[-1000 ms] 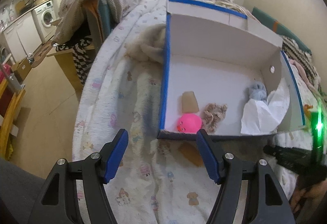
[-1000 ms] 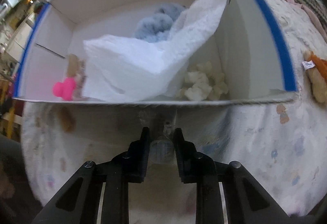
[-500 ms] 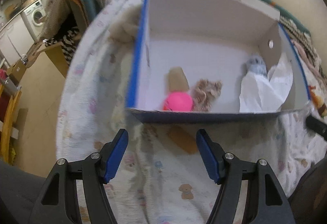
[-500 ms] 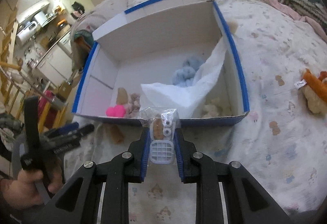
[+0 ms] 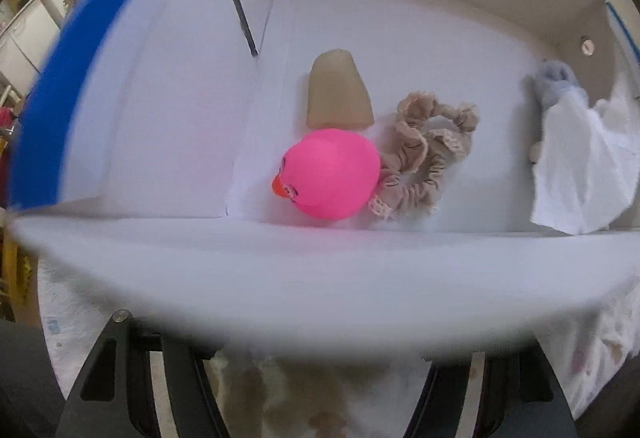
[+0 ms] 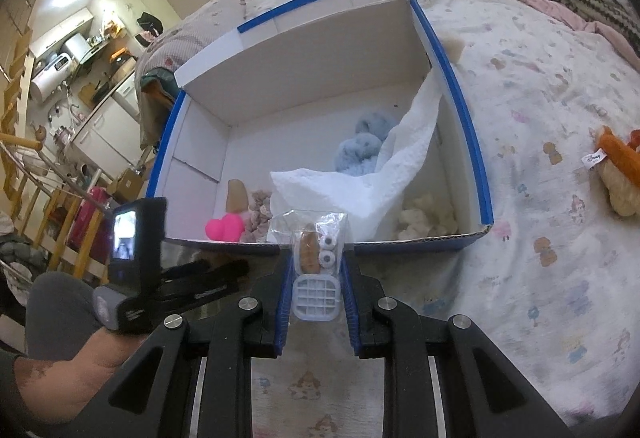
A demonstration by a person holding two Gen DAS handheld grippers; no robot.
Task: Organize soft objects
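The right claw (image 6: 316,268) is narrowly parted and clamped on a small clear packet (image 6: 316,238). Its pads pinch the pale gridded base, and the crinkled top with a brown piece and two bead-like eyes stands up above them. It hangs just outside the near wall of the open box (image 6: 460,110), about mid-width. The packet should go over that wall and down close to the floor before it is let go, so it does not catch on the rim. The clearest landing spot looks like the bare floor towards the box's far left corner. Nearer the wall, the white paper sheet (image 6: 360,182) slumps across the right half of the box over a blue fluffy thing (image 6: 364,146) and a cream tuft (image 6: 424,218).

The left claw (image 6: 224,270) is low against the outside of the same near wall, towards the box's left end, and its jaws have just been closing. The wall hides the tips, so I cannot tell whether they have hold of anything. A blurred tan thing (image 5: 316,418) lies on the bed (image 6: 540,278) roughly between its arms. It should lift clear of the wall before swinging in.

Just inside the near wall sit a pink duck (image 5: 332,174), a beige scrunchie (image 5: 428,154) touching it, and a tan wedge (image 5: 338,94) just behind the duck. Keep both claws from knocking these.
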